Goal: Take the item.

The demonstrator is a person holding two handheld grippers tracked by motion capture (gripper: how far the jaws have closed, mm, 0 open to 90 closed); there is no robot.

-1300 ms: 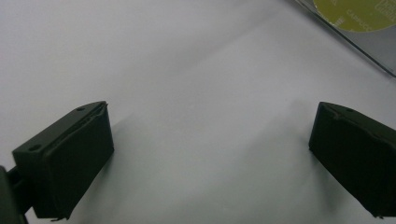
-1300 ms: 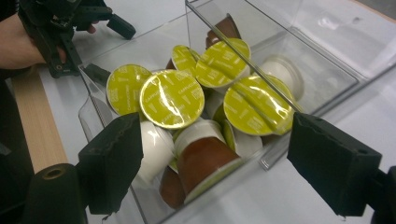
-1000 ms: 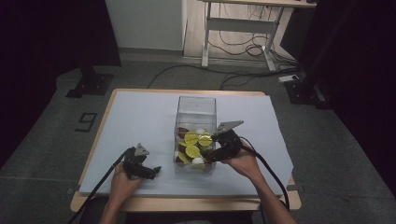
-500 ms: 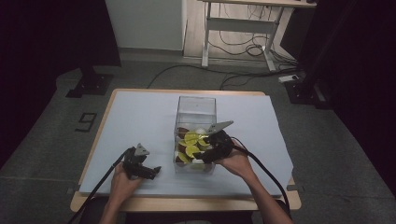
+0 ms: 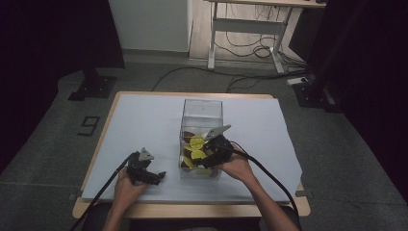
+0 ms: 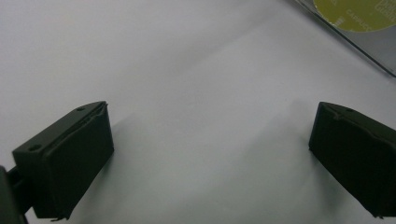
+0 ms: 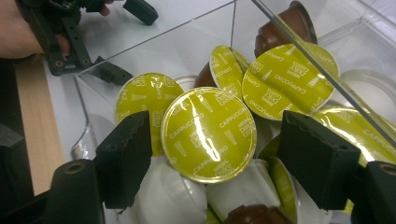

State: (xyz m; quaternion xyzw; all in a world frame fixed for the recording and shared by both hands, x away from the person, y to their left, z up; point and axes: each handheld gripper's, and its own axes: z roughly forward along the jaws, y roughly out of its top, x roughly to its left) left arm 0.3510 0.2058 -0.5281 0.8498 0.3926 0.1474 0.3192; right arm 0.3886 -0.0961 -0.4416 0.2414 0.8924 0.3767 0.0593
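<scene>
Cappuccino capsule [image 7: 208, 134], green-yellow foil lid up, lies atop pile of capsules in clear box [image 5: 202, 108], near its front. Looks light; foil lid slick and easy to dent, rim stiffer. I'd pinch across rim edges, not press lid. My right gripper [image 7: 215, 158] straddles it, jaws just been closing, capsule between them, left pad about at rim, right pad apart; no grip yet. My left gripper [image 6: 210, 154] spread wide, empty, resting on white table cover [image 6: 187, 70] beside box.

A lab-like room: dark curtains [image 5: 43, 43] at both frame edges, a desk frame [image 5: 245, 33] with loose cables [image 5: 250, 50] at top, grey carpet [image 5: 48, 144].
</scene>
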